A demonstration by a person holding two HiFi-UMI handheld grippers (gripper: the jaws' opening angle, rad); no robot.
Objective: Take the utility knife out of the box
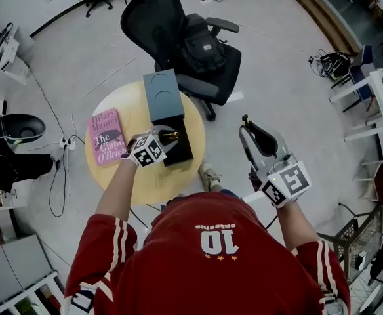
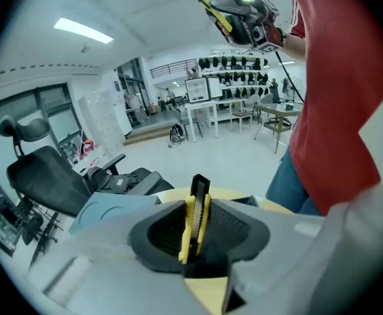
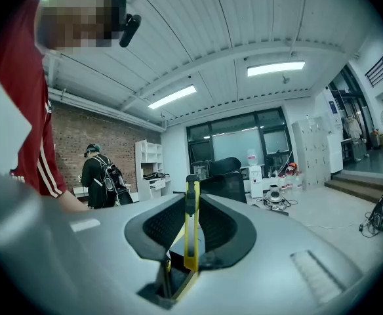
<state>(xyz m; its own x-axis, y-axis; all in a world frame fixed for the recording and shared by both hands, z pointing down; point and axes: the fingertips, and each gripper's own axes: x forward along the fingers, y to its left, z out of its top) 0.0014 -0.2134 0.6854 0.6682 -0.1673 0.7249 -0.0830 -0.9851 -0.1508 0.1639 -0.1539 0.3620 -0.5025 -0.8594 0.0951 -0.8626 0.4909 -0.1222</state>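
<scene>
On the round wooden table (image 1: 145,179) stands an open black box (image 1: 181,146), with its blue-grey lid (image 1: 162,96) lying just beyond it. My left gripper (image 1: 168,138) hovers over the box's near left side. In the left gripper view, my left gripper (image 2: 195,231) is shut on a yellow and black utility knife (image 2: 196,209) that stands upright between the pads. My right gripper (image 1: 249,126) is held off the table to the right, level. It is shut on a second yellow utility knife (image 3: 191,225).
A pink book (image 1: 107,136) lies at the table's left. A black office chair (image 1: 172,25) with a backpack (image 1: 201,44) on its seat stands right behind the table. Cables run over the floor at the left. White desks stand at the far right.
</scene>
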